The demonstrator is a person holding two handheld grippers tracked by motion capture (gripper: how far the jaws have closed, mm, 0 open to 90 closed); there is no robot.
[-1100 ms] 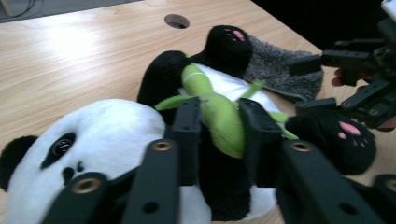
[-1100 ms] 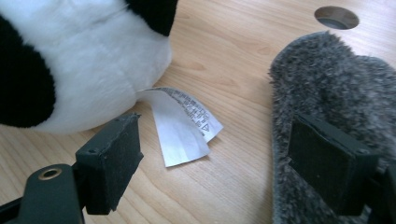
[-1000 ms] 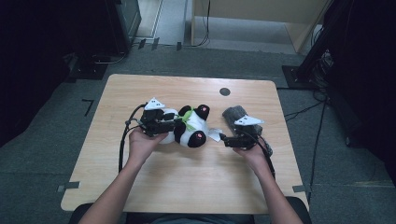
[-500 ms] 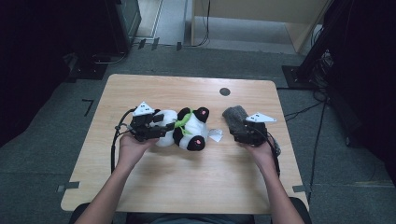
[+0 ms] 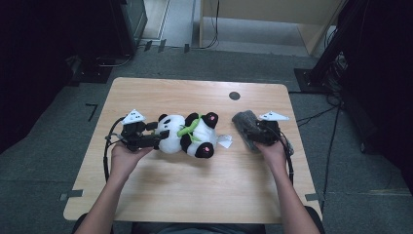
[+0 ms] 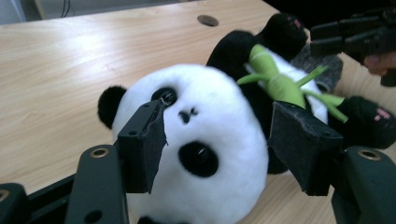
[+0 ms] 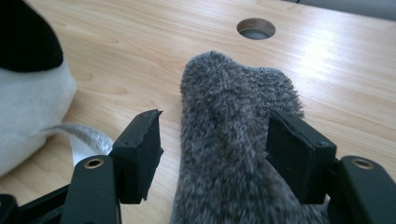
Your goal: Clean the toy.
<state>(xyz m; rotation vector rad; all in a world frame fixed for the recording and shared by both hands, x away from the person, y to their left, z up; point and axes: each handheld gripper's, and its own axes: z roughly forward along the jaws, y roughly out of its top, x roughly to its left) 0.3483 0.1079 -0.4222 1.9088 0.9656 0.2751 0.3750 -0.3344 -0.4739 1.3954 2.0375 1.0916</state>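
Observation:
A black-and-white plush panda (image 5: 187,136) with a green bamboo sprig lies on its back mid-table. My left gripper (image 5: 160,139) points at it from the left. In the left gripper view its jaws have just been opening and stand open, with the panda's head (image 6: 219,93) between the pads (image 6: 140,149). A grey fuzzy sock (image 5: 243,122) lies to the panda's right. My right gripper (image 5: 251,136) is over the sock's near end. Its jaws have just been closing around the sock (image 7: 229,102); the right pad (image 7: 294,154) touches it and the left pad stands off it.
The wooden table (image 5: 195,195) has a round cable hole (image 5: 234,95) at the back. A white tag (image 5: 225,141) lies between the panda and the sock. Dark equipment and cables stand on the floor around the table.
My left gripper has slid left, and the panda has shifted a little left with it. My right gripper has moved right, from beside the panda to the sock's near end.

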